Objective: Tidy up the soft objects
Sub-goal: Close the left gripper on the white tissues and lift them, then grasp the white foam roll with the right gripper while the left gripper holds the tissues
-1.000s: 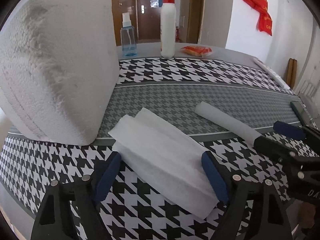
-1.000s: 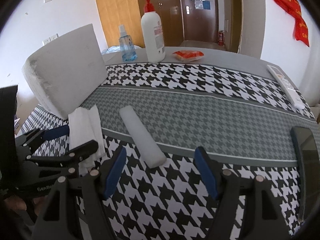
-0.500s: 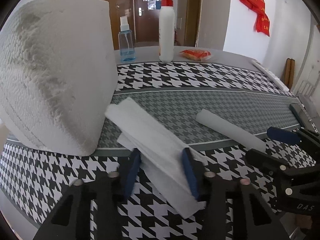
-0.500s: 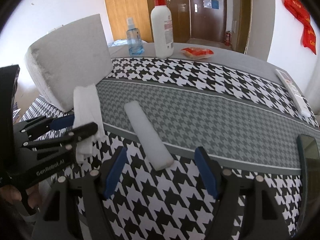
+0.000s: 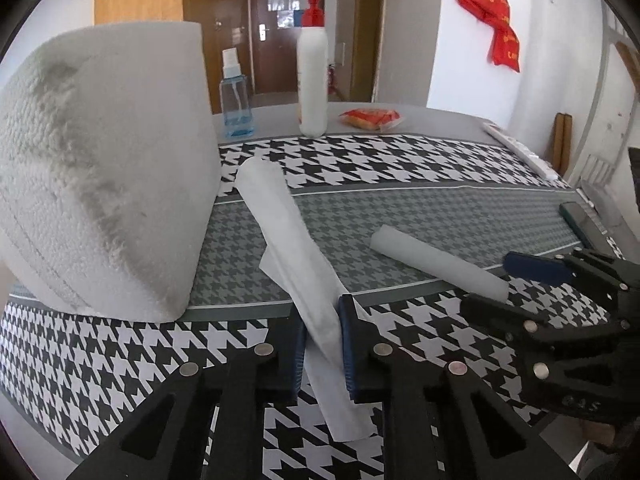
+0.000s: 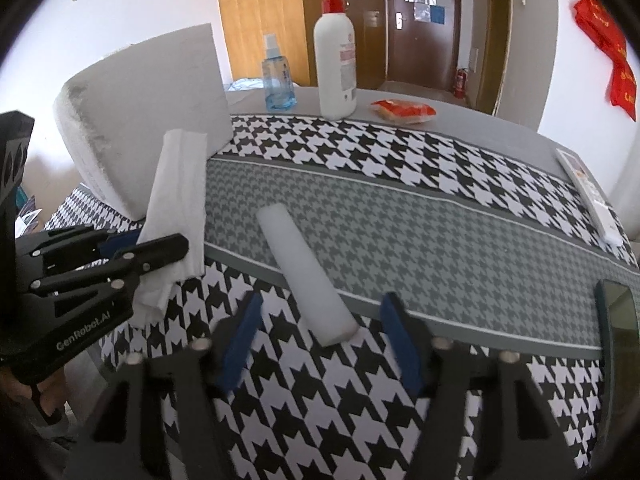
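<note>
A folded white tissue (image 5: pixel 280 216) is pinched near its lower end by my left gripper (image 5: pixel 322 320). The jaws are closing and both blue pads press on it, so it bunches into a narrow strip that rises toward the big white foam block (image 5: pixel 100 180). From the right wrist, the tissue (image 6: pixel 180 184) stands up out of the left gripper (image 6: pixel 156 242). A white foam stick (image 6: pixel 296 264) lies on the houndstooth cloth. Its near end sits between the fingers of my right gripper (image 6: pixel 322 316), whose jaws are closing with gaps on both sides.
At the back of the table stand a white pump bottle (image 6: pixel 334 60) and a blue spray bottle (image 6: pixel 276 80), with a red snack packet (image 6: pixel 402 110) beside them. A remote control (image 6: pixel 588 196) and a dark phone (image 6: pixel 618 316) lie along the right edge.
The left jaws went from wide apart around the flat tissue to pinched on it, squeezing it narrow and tilting it up. The right jaws narrowed a little around the foam stick's end.
</note>
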Tool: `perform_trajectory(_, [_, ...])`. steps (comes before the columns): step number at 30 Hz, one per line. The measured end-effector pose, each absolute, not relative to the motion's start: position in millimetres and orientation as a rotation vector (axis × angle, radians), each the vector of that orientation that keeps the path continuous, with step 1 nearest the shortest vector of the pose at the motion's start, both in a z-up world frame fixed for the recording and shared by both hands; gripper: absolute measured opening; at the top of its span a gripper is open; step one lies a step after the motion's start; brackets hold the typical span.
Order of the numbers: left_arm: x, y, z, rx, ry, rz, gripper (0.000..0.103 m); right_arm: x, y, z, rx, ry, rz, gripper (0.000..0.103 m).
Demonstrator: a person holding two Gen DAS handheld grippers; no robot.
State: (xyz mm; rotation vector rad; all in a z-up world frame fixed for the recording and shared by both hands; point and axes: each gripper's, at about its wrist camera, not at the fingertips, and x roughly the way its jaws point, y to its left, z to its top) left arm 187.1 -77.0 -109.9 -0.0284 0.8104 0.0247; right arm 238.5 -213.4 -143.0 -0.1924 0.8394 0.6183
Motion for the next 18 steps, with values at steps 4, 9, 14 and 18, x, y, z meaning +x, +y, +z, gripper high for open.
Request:
perform_trajectory(4, [184.2,-78.7,-108.6,-0.025,0.803,0.016,0.017,241.8,-212.9,-144.1,-0.185,0.852,0.627,0.054])
perform_trajectory(9, [183.1,-78.7,-108.3,-0.026,0.801,0.009,0.017,242.0,-208.7,-144.1,-0.204,0.851,0.633,0.044])
perform_trajectory(14, [182.1,-78.9,-107.5,-0.026,0.801,0.001,0.017,245.5,-209.2,-144.8,-0.198,0.853,0.627,0.037])
perform_trajectory(18, [180.5,-81.2,-107.5,-0.015,0.801,-0.011,0.017,244.9,-211.4,-144.6,-0.202,0.855,0.642,0.028])
